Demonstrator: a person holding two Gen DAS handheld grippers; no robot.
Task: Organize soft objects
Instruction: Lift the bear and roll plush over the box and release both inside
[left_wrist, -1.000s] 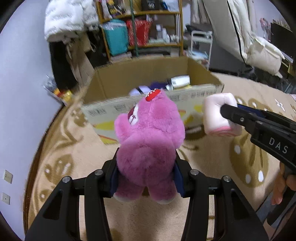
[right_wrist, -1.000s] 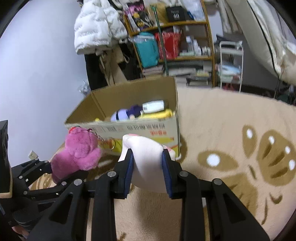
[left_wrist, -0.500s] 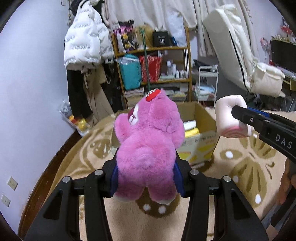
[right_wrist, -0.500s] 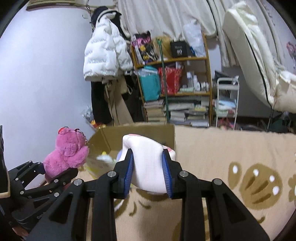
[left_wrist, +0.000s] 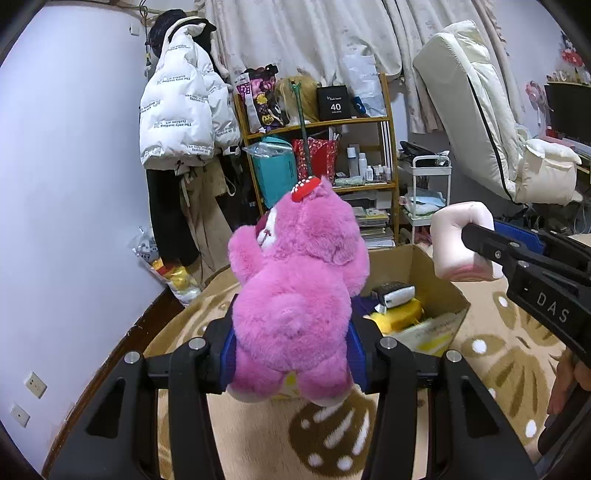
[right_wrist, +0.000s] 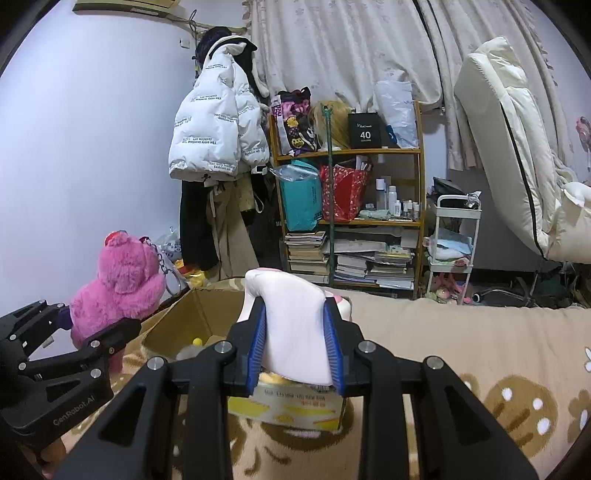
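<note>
Both grippers have risen since the earlier frames, so the cardboard box (left_wrist: 417, 269) that once filled the middle of each view now sits low and the shelf and curtain stand above it. Farthest left in the left wrist view, a white puffer jacket (left_wrist: 181, 114) hangs on the lilac wall above dark clothes. Next comes the left gripper (left_wrist: 291, 343), its blue pads pressed into the flanks of a pink plush bear (left_wrist: 295, 295), which it pinches upright with the bear's back to the camera and a red patch on top of its head; the bear is held in the air above the patterned beige rug (left_wrist: 491, 362), in front of the box. Behind the bear stands a wooden shelf (left_wrist: 369, 122) crowded with bags, bottles and stacked books. Just right of the bear, the open box rests on the rug and holds a yellow item and a white-and-black one. Further right, the right gripper (left_wrist: 476, 243) reaches in from the edge, clamped on a pale pink soft block (left_wrist: 461, 243) held up above the box's right side; in the right wrist view its blue pads squeeze the block (right_wrist: 295, 325) from both sides. At the far right a cream mattress (left_wrist: 476, 122) leans against the curtain.
</note>
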